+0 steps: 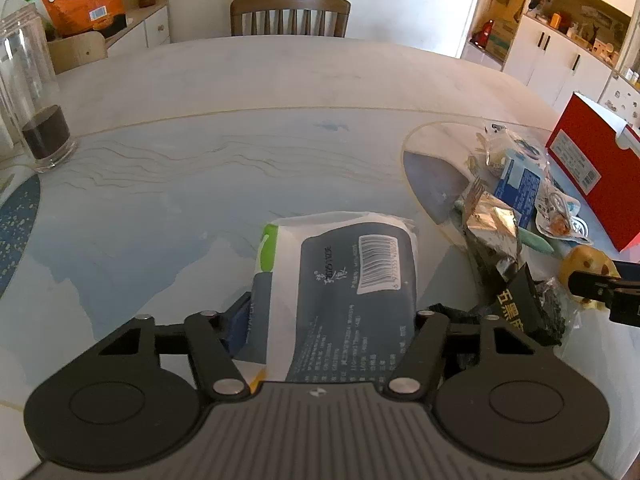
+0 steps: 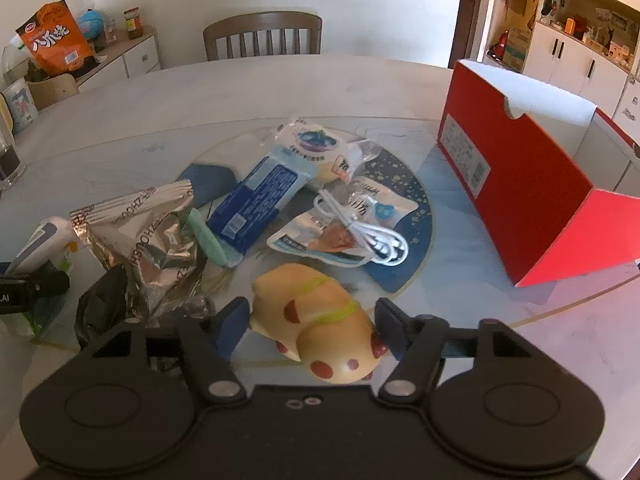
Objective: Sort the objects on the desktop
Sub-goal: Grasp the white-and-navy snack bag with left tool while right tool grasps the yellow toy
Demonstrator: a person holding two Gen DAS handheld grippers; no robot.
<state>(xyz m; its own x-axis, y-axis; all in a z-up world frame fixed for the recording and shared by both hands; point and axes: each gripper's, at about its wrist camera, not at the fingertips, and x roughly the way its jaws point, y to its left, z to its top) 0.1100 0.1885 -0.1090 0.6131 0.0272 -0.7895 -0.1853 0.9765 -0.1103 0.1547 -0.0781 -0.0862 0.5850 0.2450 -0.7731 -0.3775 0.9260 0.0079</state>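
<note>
The black two-finger left gripper (image 1: pixel 332 312) is reaching toward twelve o'clock, jaws clamping something. The black two-finger right gripper (image 2: pixel 312 320) is likewise pointing forward, jaws gripping.

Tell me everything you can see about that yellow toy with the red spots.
The yellow toy looks like a soft, squishy foam animal: pale yellow, rounded, with dark red spots and thin yellow-green bands across its back. It lies between the two fingers of the right gripper, which stand at its flanks; whether they press it, I cannot tell. It sits at the near edge of the round glass turntable, apart from the white cable. In the left wrist view its spotted end shows behind the right gripper's finger.
</note>
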